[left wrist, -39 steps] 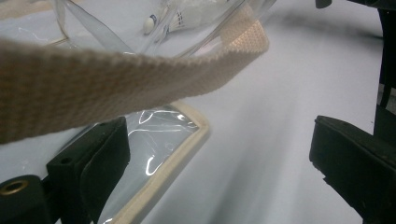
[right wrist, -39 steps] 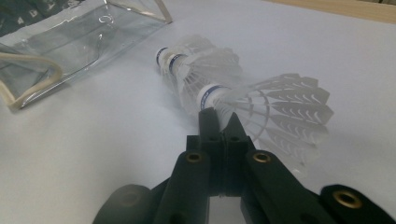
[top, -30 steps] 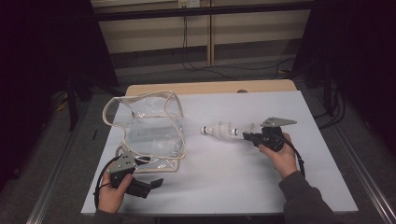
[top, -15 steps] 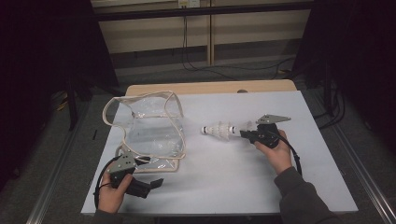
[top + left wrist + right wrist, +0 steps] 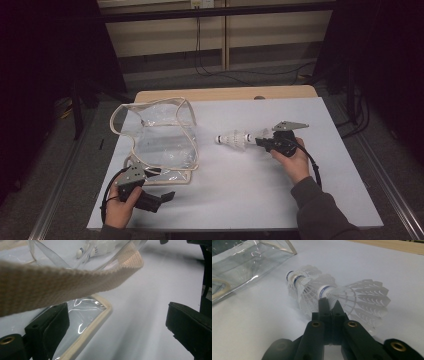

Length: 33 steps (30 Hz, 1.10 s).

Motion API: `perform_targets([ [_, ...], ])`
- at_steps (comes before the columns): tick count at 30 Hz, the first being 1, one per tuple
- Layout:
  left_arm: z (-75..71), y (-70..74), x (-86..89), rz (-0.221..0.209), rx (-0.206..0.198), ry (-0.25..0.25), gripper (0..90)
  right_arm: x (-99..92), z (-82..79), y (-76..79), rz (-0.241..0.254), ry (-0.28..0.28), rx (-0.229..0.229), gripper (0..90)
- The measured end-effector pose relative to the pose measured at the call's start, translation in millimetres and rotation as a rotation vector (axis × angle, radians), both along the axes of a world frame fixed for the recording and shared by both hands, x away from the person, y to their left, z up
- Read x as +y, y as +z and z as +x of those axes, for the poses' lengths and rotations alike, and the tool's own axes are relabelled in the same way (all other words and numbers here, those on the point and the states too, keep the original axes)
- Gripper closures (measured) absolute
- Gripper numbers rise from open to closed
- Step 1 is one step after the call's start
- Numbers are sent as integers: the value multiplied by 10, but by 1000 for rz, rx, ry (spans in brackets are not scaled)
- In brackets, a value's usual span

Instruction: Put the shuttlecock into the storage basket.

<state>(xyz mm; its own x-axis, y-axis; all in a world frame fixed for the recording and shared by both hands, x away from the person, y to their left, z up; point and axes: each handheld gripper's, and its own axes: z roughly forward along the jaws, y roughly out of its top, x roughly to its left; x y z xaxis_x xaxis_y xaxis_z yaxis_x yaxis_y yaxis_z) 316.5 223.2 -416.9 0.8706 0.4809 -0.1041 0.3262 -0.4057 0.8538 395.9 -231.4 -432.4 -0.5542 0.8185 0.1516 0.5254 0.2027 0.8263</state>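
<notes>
High view: right tongs (image 5: 261,140), clamping shuttlecocks (image 5: 235,138), edged leftward; left tongs (image 5: 165,196) gaping

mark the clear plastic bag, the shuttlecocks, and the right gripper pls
Clear plastic bag with beige woven trim (image 5: 165,145), high view, on its transparent side panel.
White feather shuttlecocks, nested in a row (image 5: 309,293), right gripper view, on the feather skirt of a middle one.
Black two-jaw right gripper (image 5: 329,303), right gripper view, between its closed tips.

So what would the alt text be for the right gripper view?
The right gripper's black jaws are shut on the nearest of the stacked white feather shuttlecocks lying on a pale table. A clear plastic bag lies at upper left.
</notes>
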Motion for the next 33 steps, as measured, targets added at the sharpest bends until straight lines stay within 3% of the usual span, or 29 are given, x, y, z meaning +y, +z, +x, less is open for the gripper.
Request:
perform_targets([
  [33, 1, 0, 1, 0, 1, -1, 50, 168, 64, -43, 13, 20, 16, 900],
])
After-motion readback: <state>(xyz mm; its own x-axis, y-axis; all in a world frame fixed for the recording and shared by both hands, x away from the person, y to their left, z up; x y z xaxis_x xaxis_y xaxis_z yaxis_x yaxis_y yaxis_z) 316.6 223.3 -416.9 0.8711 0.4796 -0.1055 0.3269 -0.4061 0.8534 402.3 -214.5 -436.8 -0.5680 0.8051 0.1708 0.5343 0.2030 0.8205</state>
